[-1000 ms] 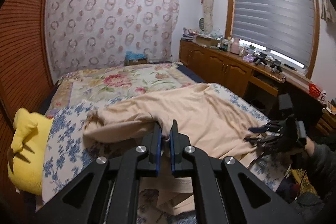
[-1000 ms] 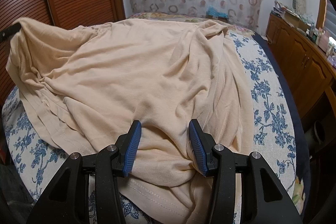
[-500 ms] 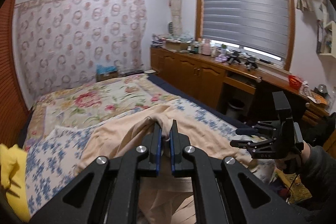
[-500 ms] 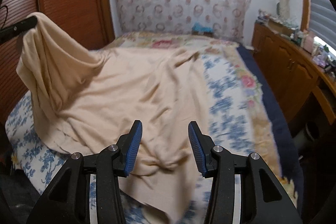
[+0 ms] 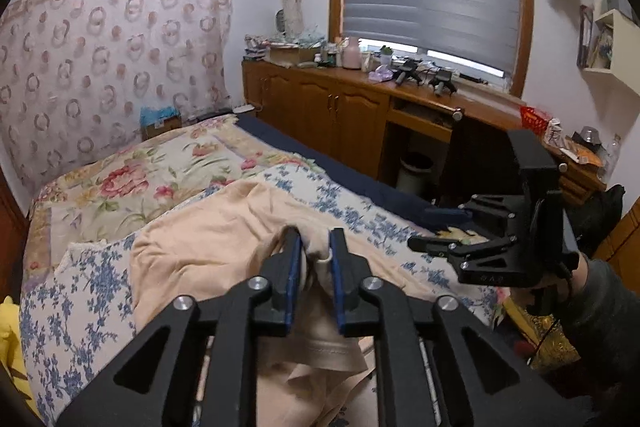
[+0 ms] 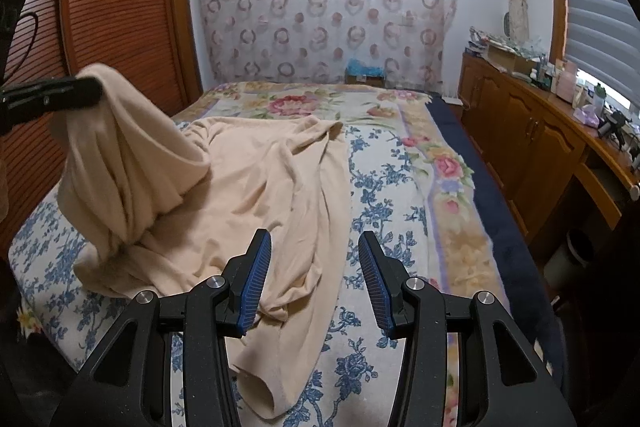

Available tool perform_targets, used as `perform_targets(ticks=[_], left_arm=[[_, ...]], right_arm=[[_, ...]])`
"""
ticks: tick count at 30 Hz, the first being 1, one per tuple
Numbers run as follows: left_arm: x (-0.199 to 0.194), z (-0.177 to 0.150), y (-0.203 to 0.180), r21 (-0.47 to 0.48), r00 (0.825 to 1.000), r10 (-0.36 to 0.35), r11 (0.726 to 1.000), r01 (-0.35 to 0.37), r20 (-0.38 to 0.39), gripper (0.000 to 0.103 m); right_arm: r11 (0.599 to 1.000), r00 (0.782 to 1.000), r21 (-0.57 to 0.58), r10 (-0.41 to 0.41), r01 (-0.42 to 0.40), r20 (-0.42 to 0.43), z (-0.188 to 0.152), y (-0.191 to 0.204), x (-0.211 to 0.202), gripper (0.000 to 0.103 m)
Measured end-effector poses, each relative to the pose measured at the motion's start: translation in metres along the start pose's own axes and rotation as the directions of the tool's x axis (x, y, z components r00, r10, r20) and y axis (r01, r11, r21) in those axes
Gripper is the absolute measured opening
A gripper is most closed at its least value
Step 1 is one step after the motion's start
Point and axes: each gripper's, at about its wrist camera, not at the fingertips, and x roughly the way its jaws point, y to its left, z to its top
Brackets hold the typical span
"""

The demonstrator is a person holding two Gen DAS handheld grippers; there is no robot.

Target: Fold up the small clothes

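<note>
A beige garment (image 6: 264, 187) lies crumpled on the bed (image 6: 384, 163). My left gripper (image 5: 314, 251) holds a bunched fold of it between its blue pads, and lifts that edge well above the mattress; it shows at the left of the right wrist view (image 6: 76, 93) with the cloth (image 5: 208, 239) hanging from it. My right gripper (image 6: 314, 259) is open and empty, raised above the garment's near part; it also shows in the left wrist view (image 5: 436, 231) over the bed's right edge.
The bed has a blue floral sheet (image 6: 372, 187) and a rose-patterned cover (image 5: 132, 179). A wooden sideboard with clutter (image 5: 360, 107) runs along the right under the window. A slatted wooden door (image 6: 120, 7) stands left. A yellow pillow (image 5: 8, 339) lies at the left edge.
My left gripper has lifted its fold of the garment high off the bed, and its jaws have parted a little. My right gripper has pulled back and up, away from the cloth, still open.
</note>
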Motion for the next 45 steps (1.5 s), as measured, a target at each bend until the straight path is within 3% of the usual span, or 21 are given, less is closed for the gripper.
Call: perform_targets(ticks=[3,12,25,34,43,45], left_arm=[[-0.008,-0.005,0.009,-0.025,1.0,0.015,1.0,-0.015,0.014,0.024],[-0.038,-0.035,0.053,-0.101,0.991,0.132,0.987,-0.128,0.036,0.032],[-0.073,-0.096,0.121,-0.237,0.954,0.299,0.927,-0.291,-0.001,0.035],[-0.087,-0.116,0.144,-0.277,0.935,0.355,0.897,-0.345,-0.014,0.036],[-0.095,-0.128,0.156,-0.293,0.92,0.391,0.877,-0.379,-0.019,0.037],[-0.096,-0.131,0.159,-0.298,0.919,0.394,0.875,-0.382,-0.02,0.037]], right_arm=[[1.0,1.0,-0.006,0.008,-0.008,-0.001,0.001,0.001,0.002,0.047],[0.998,0.999,-0.048,0.05,-0.05,-0.007,0.014,0.024,0.017,0.047],[0.974,0.983,-0.138,0.175,-0.181,-0.054,0.041,0.082,0.064,0.047],[0.929,0.96,-0.246,0.25,-0.275,-0.128,0.06,0.148,0.106,0.055],[0.884,0.918,-0.275,0.321,-0.378,-0.232,0.065,0.197,0.146,0.056],[0.866,0.897,-0.27,0.351,-0.42,-0.268,0.063,0.206,0.154,0.056]])
